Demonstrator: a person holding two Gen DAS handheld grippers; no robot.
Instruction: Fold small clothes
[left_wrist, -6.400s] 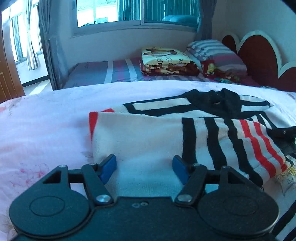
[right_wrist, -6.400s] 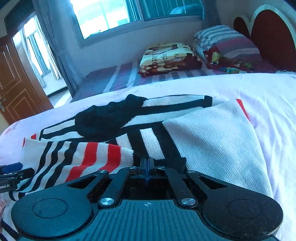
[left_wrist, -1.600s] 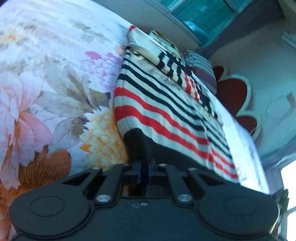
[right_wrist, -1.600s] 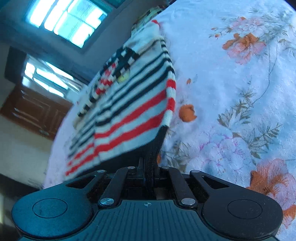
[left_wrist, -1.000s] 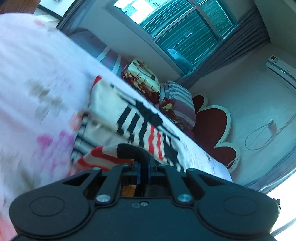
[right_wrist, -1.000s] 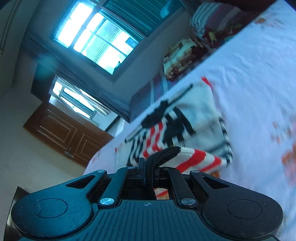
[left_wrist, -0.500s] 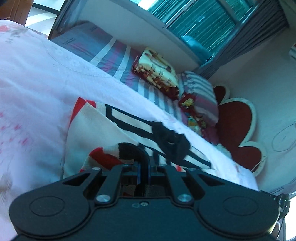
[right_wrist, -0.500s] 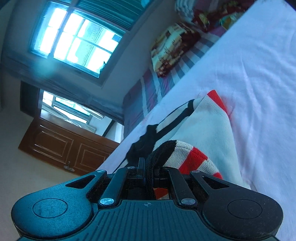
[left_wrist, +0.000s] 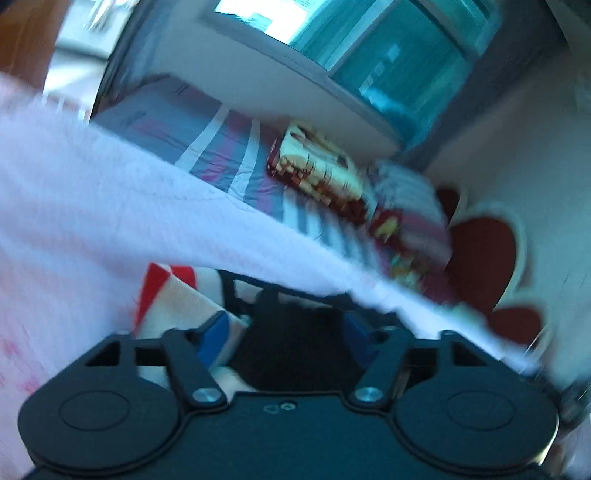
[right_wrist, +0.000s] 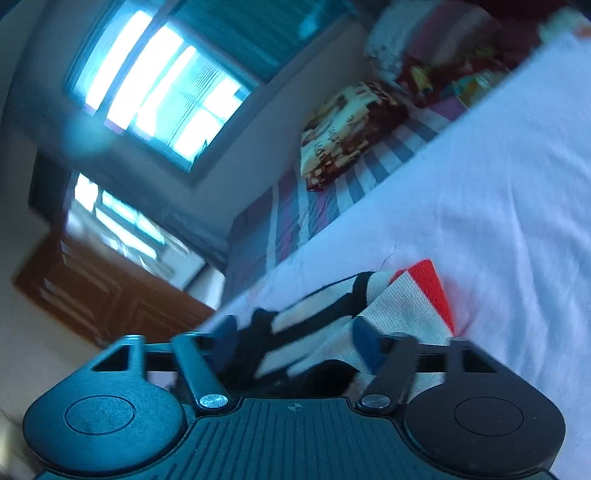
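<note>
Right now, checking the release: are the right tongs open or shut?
Open: the right tongs just opened; blue pads stand apart, striped sweater loose between.

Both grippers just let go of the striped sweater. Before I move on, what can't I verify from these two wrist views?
- Fold alignment: both views show only the striped sweater's far end; each gripper body covers the near part.
- Left wrist view is motion-blurred; the sweater edges smear.
- Left gripper and right gripper: jaws have just been opening, with fabric between the blue pads; any lingering contact is unclear.
- The bedspread nearer than the grippers is out of view.
</note>
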